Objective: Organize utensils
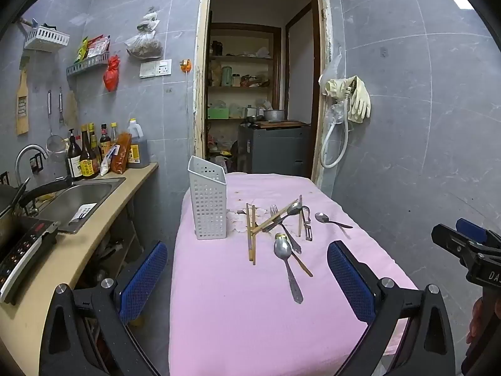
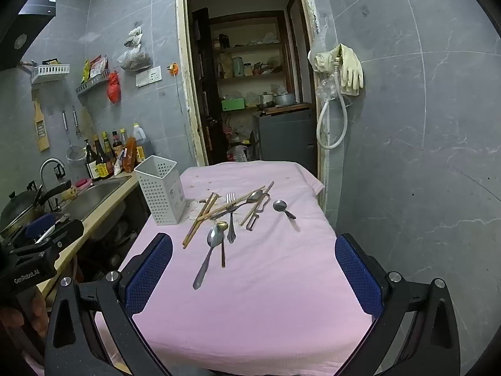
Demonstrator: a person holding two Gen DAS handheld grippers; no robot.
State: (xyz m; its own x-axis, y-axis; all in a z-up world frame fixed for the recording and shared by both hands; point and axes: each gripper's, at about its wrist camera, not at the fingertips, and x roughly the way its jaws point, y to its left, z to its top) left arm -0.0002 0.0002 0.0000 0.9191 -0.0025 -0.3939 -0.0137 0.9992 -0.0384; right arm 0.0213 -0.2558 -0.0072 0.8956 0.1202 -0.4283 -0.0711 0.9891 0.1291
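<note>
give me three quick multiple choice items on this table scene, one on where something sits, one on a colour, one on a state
1. Where does the white holder stand against the utensil pile?
A. left of it
B. right of it
C. on top of it

2. What colour is the tablecloth?
A. green
B. pink
C. white

3. How are the left gripper and right gripper?
A. both shut on spoons
B. one open, one shut
C. both open, holding nothing

Answers:
1 A, the holder stands at the cloth's left edge, near the counter.
2 B, pink covers the whole top.
3 C, the blue pads sit wide apart with only cloth between.
</note>
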